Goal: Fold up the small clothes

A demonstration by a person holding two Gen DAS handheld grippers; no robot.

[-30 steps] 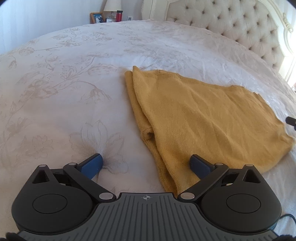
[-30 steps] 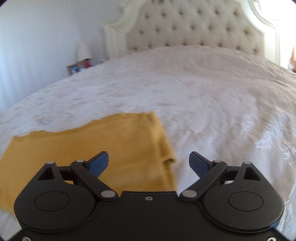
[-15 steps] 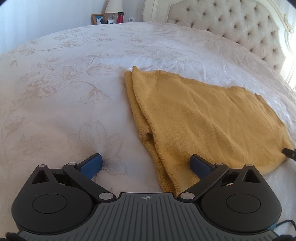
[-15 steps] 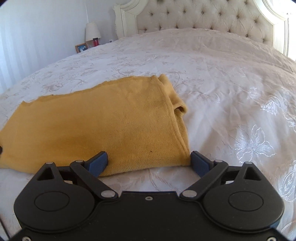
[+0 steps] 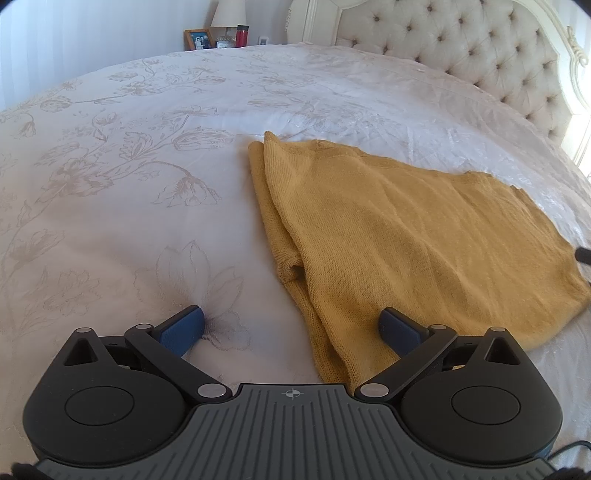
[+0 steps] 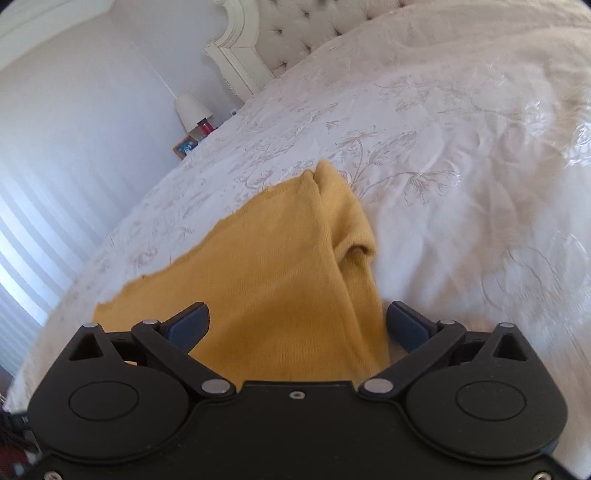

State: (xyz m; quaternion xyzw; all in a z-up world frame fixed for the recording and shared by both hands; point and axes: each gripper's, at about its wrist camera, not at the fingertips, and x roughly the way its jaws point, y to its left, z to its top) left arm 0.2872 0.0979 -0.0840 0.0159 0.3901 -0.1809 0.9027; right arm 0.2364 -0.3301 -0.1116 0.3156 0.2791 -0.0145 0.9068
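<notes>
A mustard-yellow knitted garment (image 5: 406,236) lies folded flat on the white floral bedspread (image 5: 129,166). My left gripper (image 5: 291,328) is open at the garment's near left corner, one finger on the bedspread and one on the cloth. The garment also shows in the right wrist view (image 6: 280,273). My right gripper (image 6: 297,321) is open, tilted, with the garment's near right edge between its fingers. A dark tip of the right gripper (image 5: 583,254) shows at the right edge of the left wrist view.
A tufted cream headboard (image 5: 461,55) stands at the far end of the bed. A nightstand holds a lamp (image 5: 229,16), a picture frame (image 5: 198,39) and a red cup (image 5: 242,35). White bedspread (image 6: 461,166) spreads all around the garment.
My right gripper has come down and forward over the garment's near right edge and rolled to a tilt. My left gripper has barely moved.
</notes>
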